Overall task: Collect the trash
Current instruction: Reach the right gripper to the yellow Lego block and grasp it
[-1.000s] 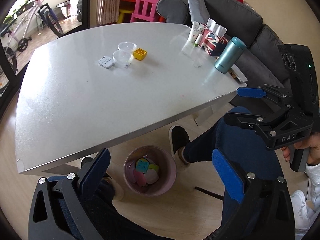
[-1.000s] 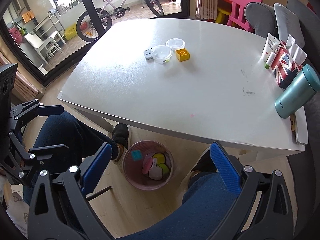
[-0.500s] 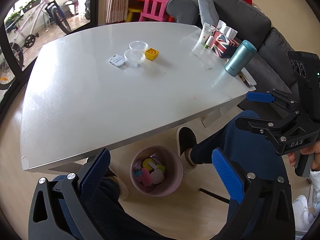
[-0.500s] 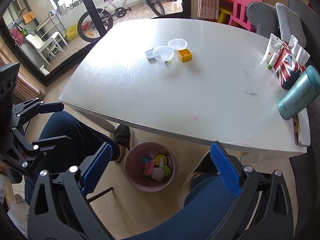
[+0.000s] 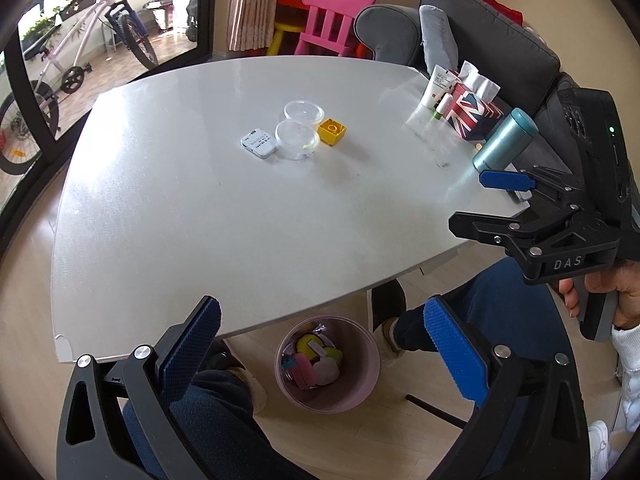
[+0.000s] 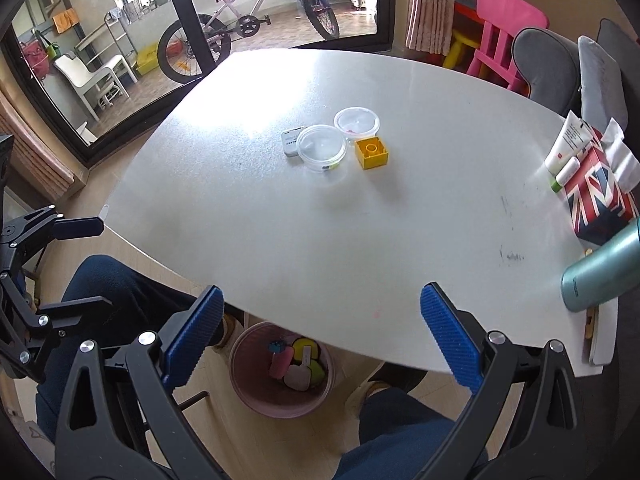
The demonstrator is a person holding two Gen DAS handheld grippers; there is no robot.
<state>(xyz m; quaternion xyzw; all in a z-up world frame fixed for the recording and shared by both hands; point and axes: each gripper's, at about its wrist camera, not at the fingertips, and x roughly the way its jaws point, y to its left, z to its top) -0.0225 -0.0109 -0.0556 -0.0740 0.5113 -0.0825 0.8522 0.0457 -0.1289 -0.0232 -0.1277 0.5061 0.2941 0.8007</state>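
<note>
A pink bin (image 5: 362,390) (image 6: 250,386) stands on the floor under the near edge of the white table (image 5: 240,220) (image 6: 360,240), with several colourful scraps inside. Mid-table lie a clear round container (image 5: 298,140) (image 6: 322,146), its lid (image 5: 304,112) (image 6: 357,121), a yellow block (image 5: 332,132) (image 6: 372,153) and a small white box (image 5: 259,143) (image 6: 291,140). My left gripper (image 5: 324,344) (image 6: 100,265) is open and empty above the table's near edge. My right gripper (image 6: 322,330) (image 5: 480,202) is open too, holding nothing.
At the table's right side stand a teal bottle (image 5: 506,140) (image 6: 600,276), a flag-print tissue box (image 5: 472,114) (image 6: 596,196) and a white tube (image 5: 436,86). The person's legs flank the bin. A grey sofa (image 5: 500,36), a pink chair (image 5: 332,12) and a bicycle (image 6: 240,20) lie beyond.
Both views have risen and moved in over the table, so the bin sits nearer the table edge and partly under it. Both grippers stay open and empty.
</note>
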